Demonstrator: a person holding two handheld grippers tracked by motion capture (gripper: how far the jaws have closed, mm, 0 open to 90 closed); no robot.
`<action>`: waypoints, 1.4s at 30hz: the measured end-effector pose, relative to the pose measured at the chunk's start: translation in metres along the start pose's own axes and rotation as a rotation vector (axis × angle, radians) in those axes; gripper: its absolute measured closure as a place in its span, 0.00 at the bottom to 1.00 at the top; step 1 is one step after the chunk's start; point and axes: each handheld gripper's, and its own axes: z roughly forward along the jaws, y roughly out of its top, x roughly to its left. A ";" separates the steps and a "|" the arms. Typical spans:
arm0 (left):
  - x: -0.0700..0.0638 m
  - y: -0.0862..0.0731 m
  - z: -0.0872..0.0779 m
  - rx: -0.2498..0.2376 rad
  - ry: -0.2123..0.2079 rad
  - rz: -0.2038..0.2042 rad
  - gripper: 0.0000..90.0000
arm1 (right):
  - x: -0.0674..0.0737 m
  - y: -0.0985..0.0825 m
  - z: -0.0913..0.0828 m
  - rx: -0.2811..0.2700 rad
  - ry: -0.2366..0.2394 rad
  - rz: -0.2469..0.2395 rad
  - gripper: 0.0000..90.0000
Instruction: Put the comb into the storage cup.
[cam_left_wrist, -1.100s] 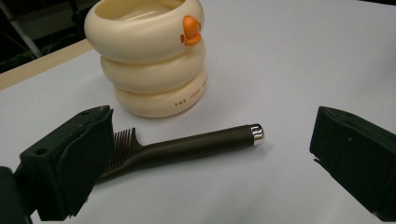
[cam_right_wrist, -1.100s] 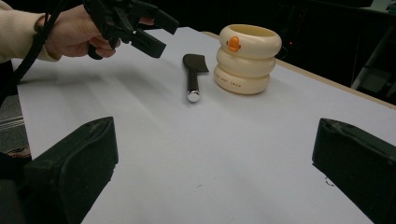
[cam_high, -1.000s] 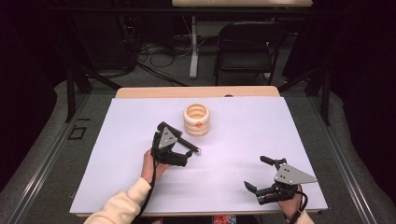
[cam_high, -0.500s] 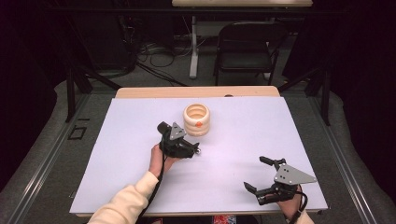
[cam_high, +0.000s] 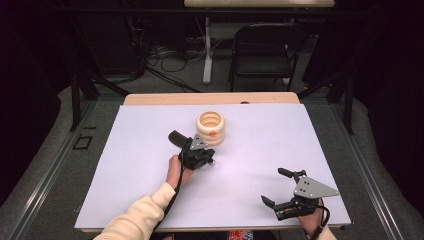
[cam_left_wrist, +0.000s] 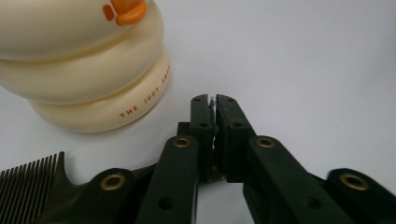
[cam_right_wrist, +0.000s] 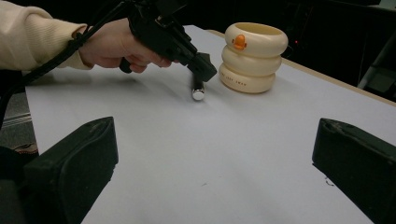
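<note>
Closing within the last half second, the jaws of the left gripper (cam_left_wrist: 214, 100) now stand clenched, pads pressed flat together. In the left gripper view no thing shows plainly between them. The dark plastic comb with fine teeth (cam_left_wrist: 32, 182) lies under the gripper's linkages, behind the tips and off to their left, so whether any part of it is pinched cannot be told. In the right gripper view a dark rod with a silvery end (cam_right_wrist: 198, 88) lies on the white table sheet (cam_high: 280, 135) directly below the clenched tips, probably the comb's handle.

Compared with a second ago, this gripper sits nearer the cream holder of three stacked rings with an orange mark (cam_high: 210, 127), which stands just ahead of the tips and to their left, not touching them. The grab looks attempted; a lift would show whether it took.

The right gripper (cam_high: 274, 186) rests well apart with its jaws spread wide, holding nothing.
</note>
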 end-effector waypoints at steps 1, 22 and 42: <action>-0.001 0.000 0.001 0.006 -0.002 -0.003 1.00 | 0.000 0.000 0.000 0.000 0.000 0.000 0.00; 0.003 -0.003 0.001 0.146 0.019 -0.029 1.00 | 0.001 0.000 -0.002 0.003 -0.004 -0.003 0.00; 0.008 -0.008 -0.019 0.255 0.079 -0.028 1.00 | 0.000 0.000 -0.004 -0.001 -0.013 -0.001 0.00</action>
